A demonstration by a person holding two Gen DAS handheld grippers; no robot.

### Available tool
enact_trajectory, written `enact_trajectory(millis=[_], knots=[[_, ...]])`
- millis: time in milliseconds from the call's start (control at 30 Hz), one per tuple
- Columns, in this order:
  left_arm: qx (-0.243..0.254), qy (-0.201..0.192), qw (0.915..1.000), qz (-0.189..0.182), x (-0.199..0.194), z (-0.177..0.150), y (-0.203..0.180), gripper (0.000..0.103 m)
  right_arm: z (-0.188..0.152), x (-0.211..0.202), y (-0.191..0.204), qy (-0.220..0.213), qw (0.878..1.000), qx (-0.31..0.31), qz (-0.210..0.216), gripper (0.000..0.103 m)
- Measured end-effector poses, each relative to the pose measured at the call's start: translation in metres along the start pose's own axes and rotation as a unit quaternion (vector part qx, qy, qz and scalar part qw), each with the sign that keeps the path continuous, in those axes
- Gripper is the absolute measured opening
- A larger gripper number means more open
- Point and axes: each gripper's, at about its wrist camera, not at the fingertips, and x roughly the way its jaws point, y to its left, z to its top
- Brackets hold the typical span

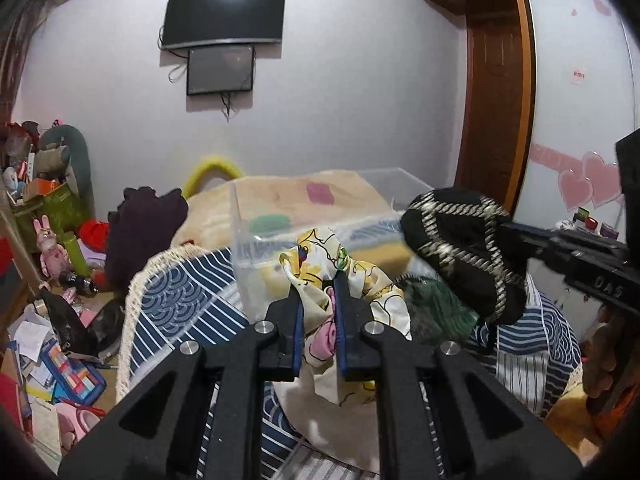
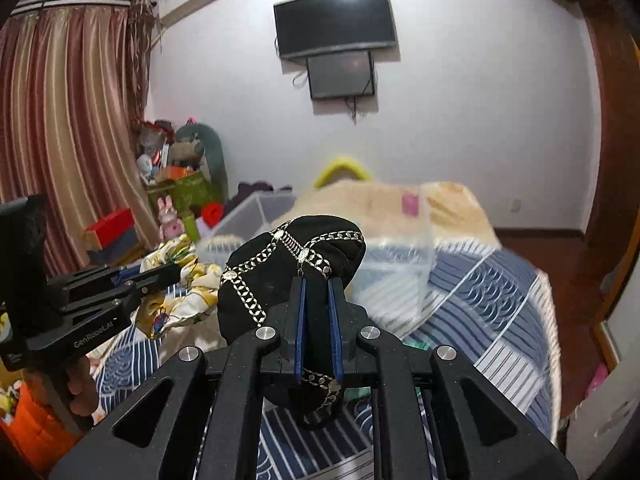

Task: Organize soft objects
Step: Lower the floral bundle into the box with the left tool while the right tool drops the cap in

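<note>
Both grippers clamped, left gripper (image 1: 317, 280) on the cartoon cloth (image 1: 316, 264), right gripper (image 2: 317, 280) on the black hat (image 2: 280, 268) (floppy stuff), so I'd lift clear over the clear bin's (image 1: 240, 240) wall before releasing.

The left gripper (image 1: 317, 280) is held forward and level, its two blue-lined fingers (image 1: 297, 320) drawn close together with a fold of printed cloth (image 1: 320, 256) pinched between them. The right gripper (image 2: 317, 282) reaches in from that one's right side, its fingers (image 2: 335, 320) likewise closed, clamping a black cap (image 2: 272, 264) just ahead of its tips. A bare hand (image 2: 82, 388) grips the left handle from below.
</note>
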Motion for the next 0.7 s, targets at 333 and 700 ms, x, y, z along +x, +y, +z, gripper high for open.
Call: enact_trajectory(millis=[333, 700], knots=[[-0.016, -0.017, 0.9997, 0.003, 0.01, 0.035, 0.011, 0.012, 0.04, 0.003, -0.005, -0.055, 0.997, -0.016, -0.042, 0.01], [-0.03, -0.009, 0.9992, 0.024, 0.053, 0.063, 0.021, 0.012, 0.052, 0.057, -0.007, -0.04, 0.996, -0.029, -0.068, 0.01]])
